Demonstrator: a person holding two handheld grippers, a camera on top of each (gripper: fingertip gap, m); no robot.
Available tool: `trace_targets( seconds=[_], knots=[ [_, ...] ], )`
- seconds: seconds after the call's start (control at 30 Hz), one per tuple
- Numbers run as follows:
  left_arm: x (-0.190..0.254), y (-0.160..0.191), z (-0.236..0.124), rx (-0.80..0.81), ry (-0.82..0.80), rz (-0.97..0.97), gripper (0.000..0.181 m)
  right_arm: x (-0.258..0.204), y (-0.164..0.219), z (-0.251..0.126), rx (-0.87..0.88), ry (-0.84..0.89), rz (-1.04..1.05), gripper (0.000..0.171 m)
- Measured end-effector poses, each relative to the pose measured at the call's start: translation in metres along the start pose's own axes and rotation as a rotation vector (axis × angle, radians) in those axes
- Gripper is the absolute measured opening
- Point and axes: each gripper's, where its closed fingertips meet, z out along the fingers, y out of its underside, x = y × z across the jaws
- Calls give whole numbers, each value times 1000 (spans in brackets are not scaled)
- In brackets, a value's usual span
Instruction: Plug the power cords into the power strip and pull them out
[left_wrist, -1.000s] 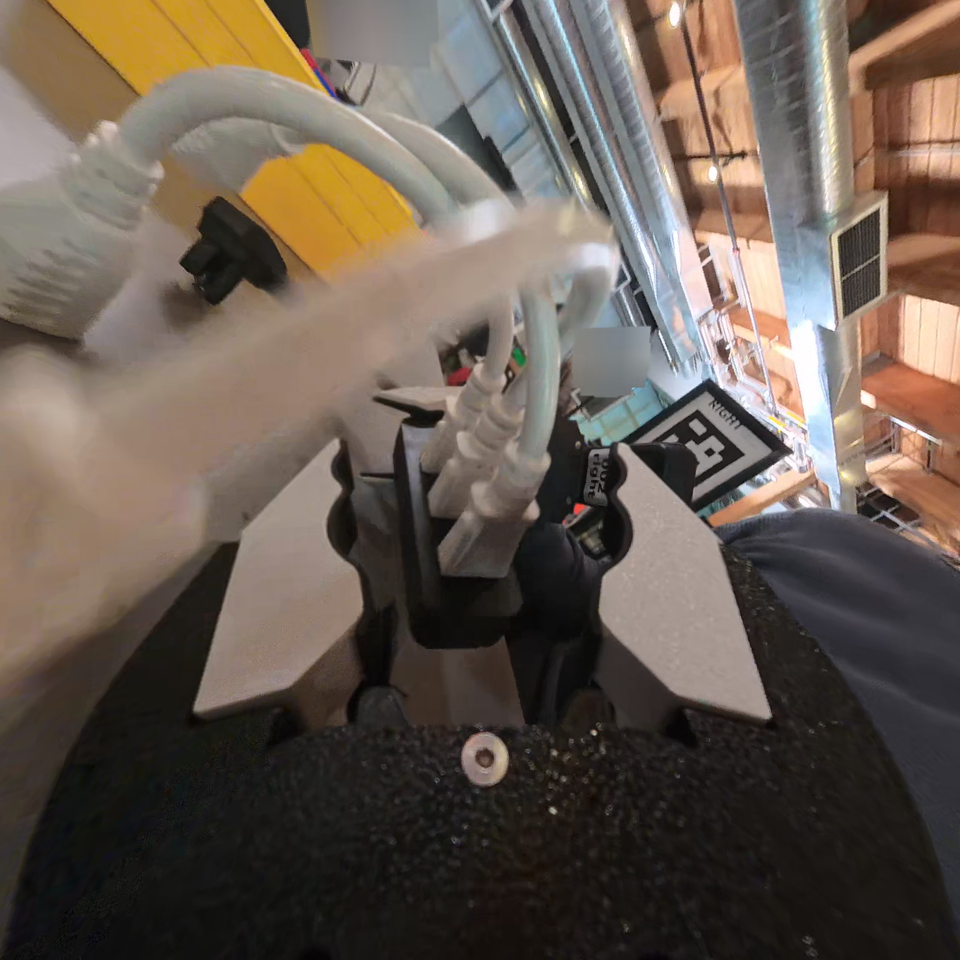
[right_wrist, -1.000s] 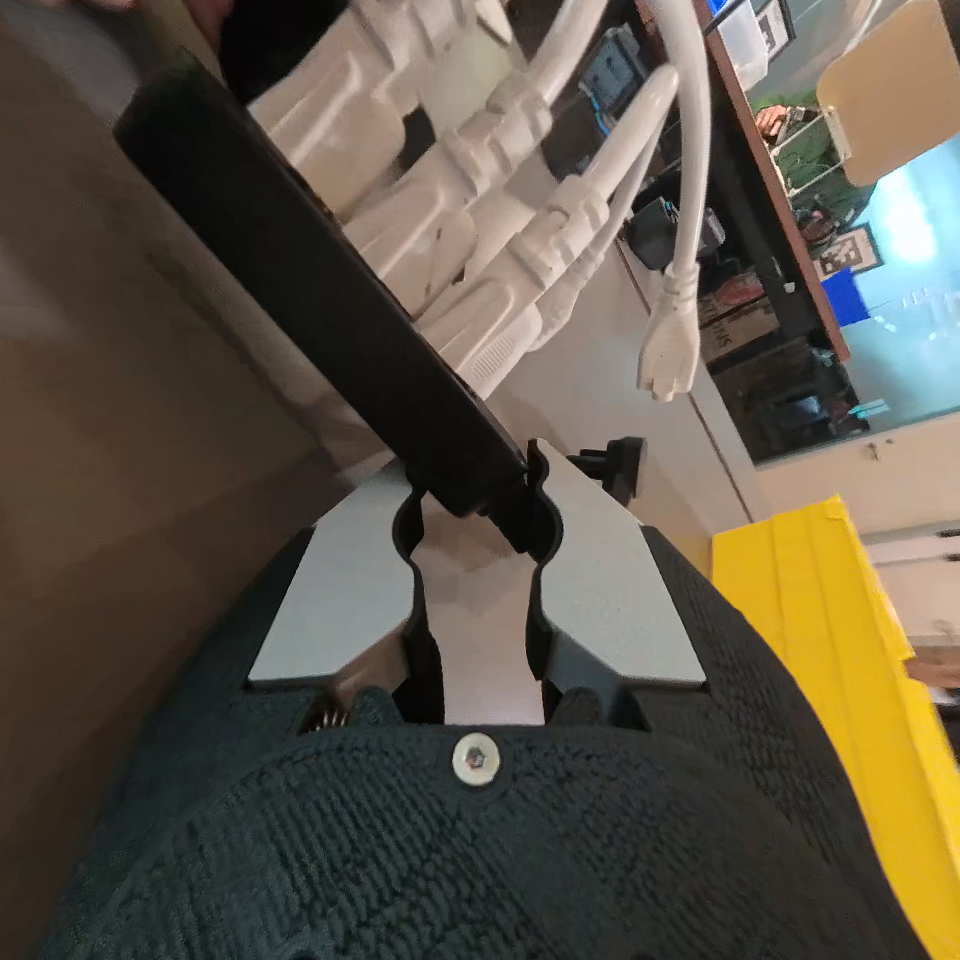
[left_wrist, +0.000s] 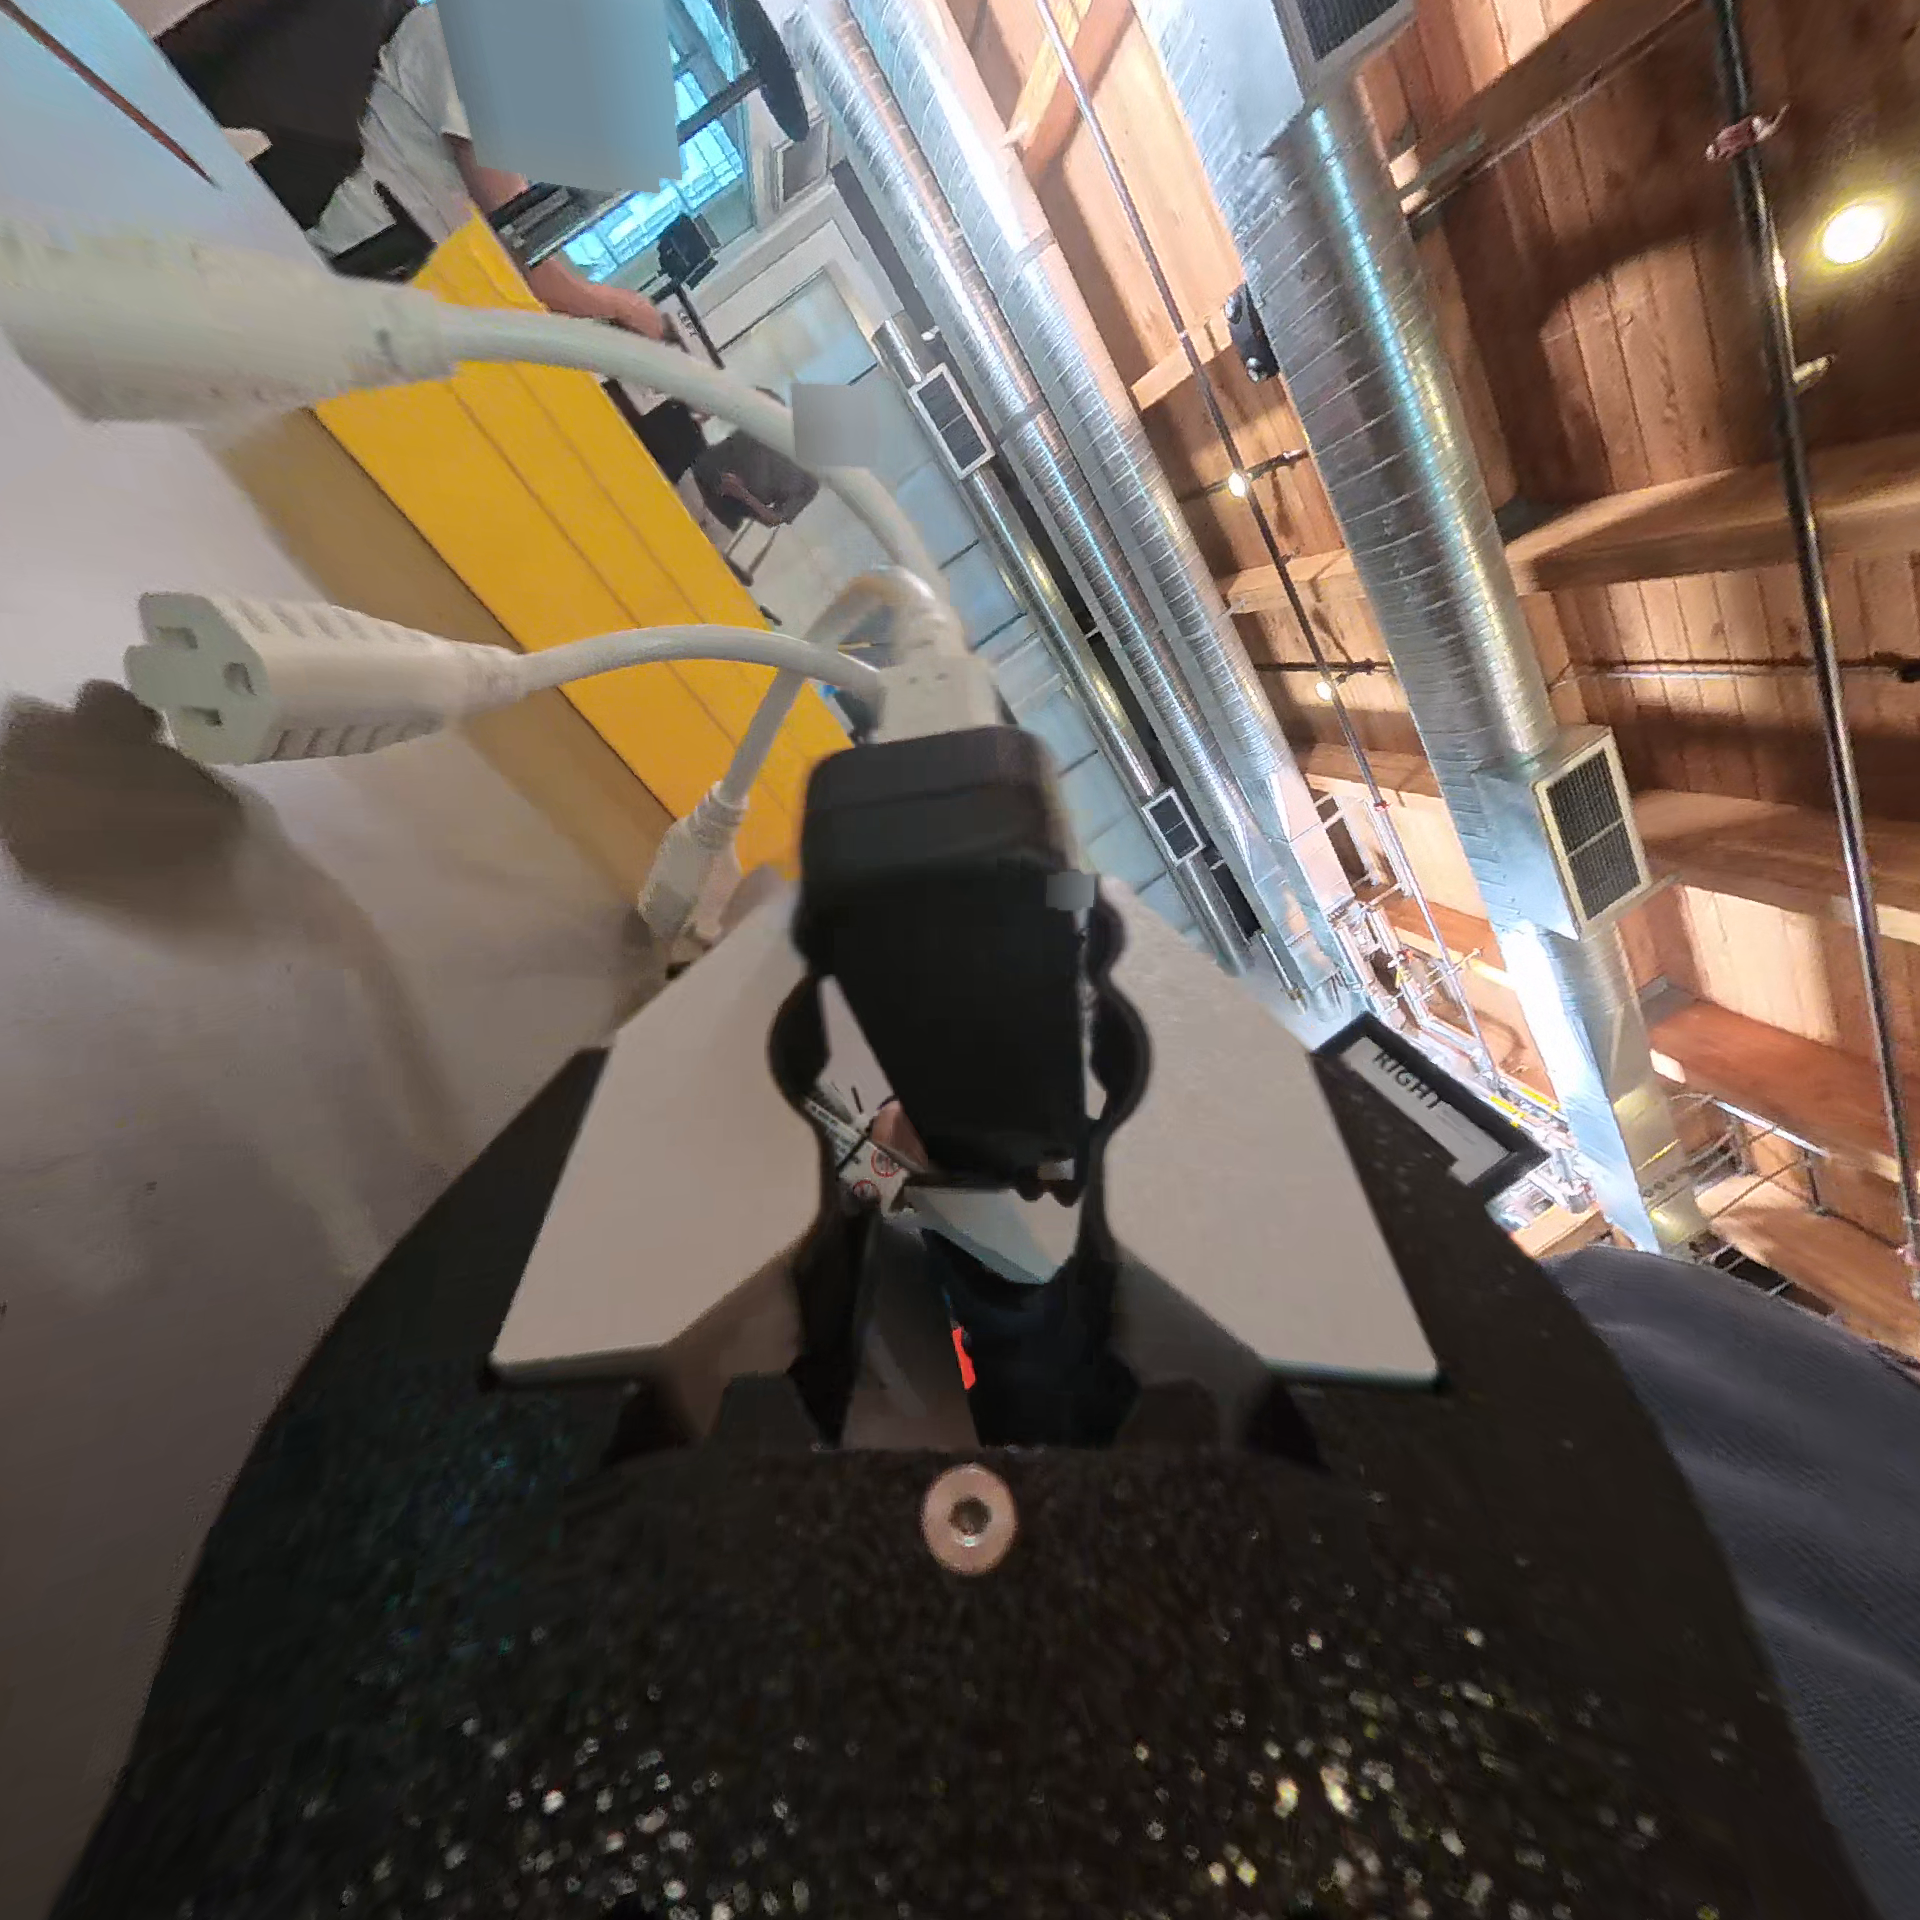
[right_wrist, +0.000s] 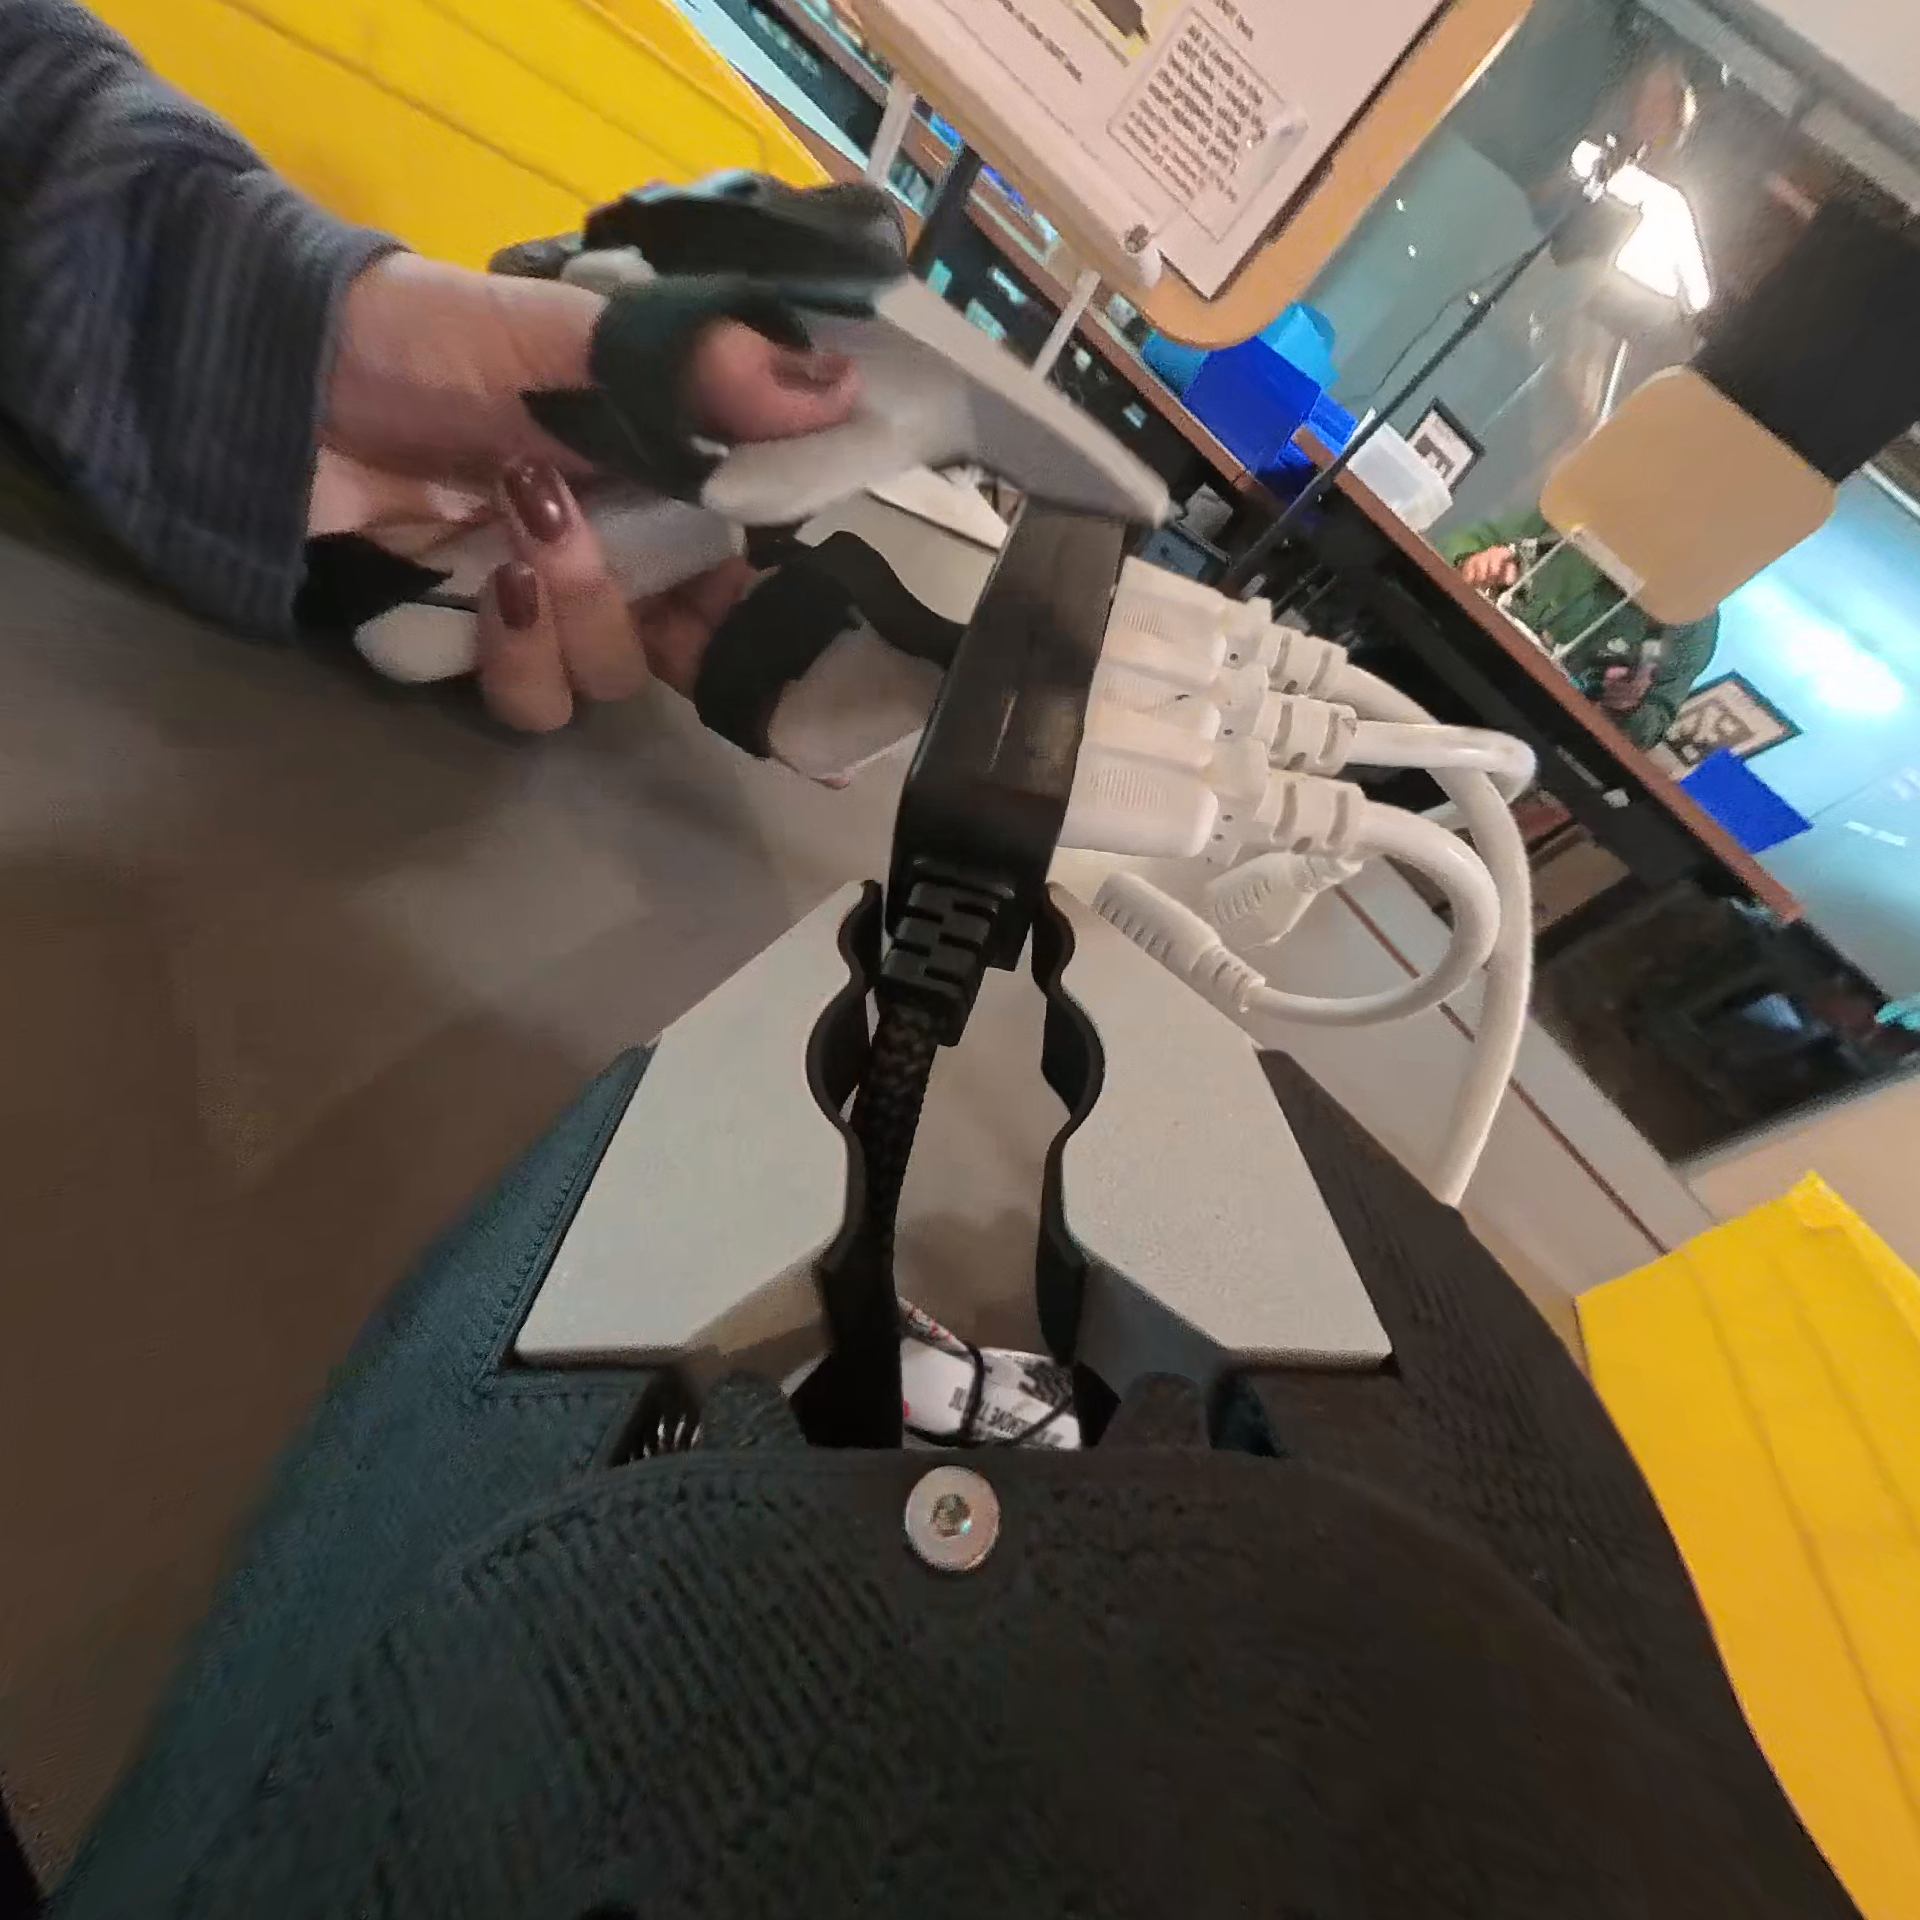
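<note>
Clearly both tongs are clamped on the same thing. The left tongs (left_wrist: 951, 966) are closed down to the width of 1 end of the black power strip (left_wrist: 940, 935), its end cap filling the gap between the grey fingers (left_wrist: 675, 1174). The right tongs (right_wrist: 951, 925) pinch the opposite end, right where the ribbed strain relief and the braided black lead (right_wrist: 883, 1122) leave the body, with the lead running back between the jaws. The strip (right_wrist: 1023, 686) is thus held up off the grey tabletop (right_wrist: 312, 935), turned on edge, with a person's hand (right_wrist: 540, 488) working the far tool.

From the strip's face 3 white cords (right_wrist: 1195, 717) stick out sideways in a row, seated, their cables looping down and back; loose socket ends (left_wrist: 275, 681) dangle near the tabletop, and a yellow bin (right_wrist: 1756, 1507) sits just beyond.

My judgement: the strip is a rigid, fairly light plastic bar, smooth enough to twist in a 2-point end grip, so the ends are the right hold for bracing. The cords are soft and springy; a pull belongs on the stiff ribbed plug body close to the strip, never on the cable, and friction in the sockets will likely resist firmly.
</note>
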Motion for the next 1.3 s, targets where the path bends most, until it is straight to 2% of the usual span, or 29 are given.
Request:
trace_targets(
  seconds=[0.17, 0.27, 0.33, 0.43, 0.57, 0.7, 0.77, 0.9, 1.03, 1.23, 1.3],
  knots=[
    [9, 0, -1, -16, 18, 91, 44, -7, -4, -16, 41, -149, -8, 43],
    [18, -5, -1, -27, 8, 200, 43, 10, -11, -33, 73, -148, 66, 62],
    [31, -9, 1, -39, -11, 330, 44, 28, -19, -43, 101, -87, 80, 60],
    [58, -12, 4, -64, -59, 589, 44, 46, -45, -57, 189, -17, 60, 54],
    [79, -6, 9, -126, -190, 1049, 44, 56, -70, -62, 267, 45, 16, 49],
    [65, 8, 8, -256, -365, 1518, 43, 55, -73, -53, 247, 115, -91, 48],
    [46, 13, 2, -325, -446, 1678, 43, 54, -68, -45, 223, 160, -168, 49],
    [19, 20, -8, -432, -508, 1785, 42, 39, -43, -21, 143, 185, -395, 53],
    [9, 30, -12, -475, -465, 1824, 42, 19, -14, 4, 82, 115, -599, 78],
    [-12, 53, -15, -548, -413, 1946, 42, 33, -3, 29, 155, 144, -539, 95],
    [-12, 54, -15, -529, -407, 1983, 42, 29, 6, 37, 163, 105, -507, 92]
  ],
)
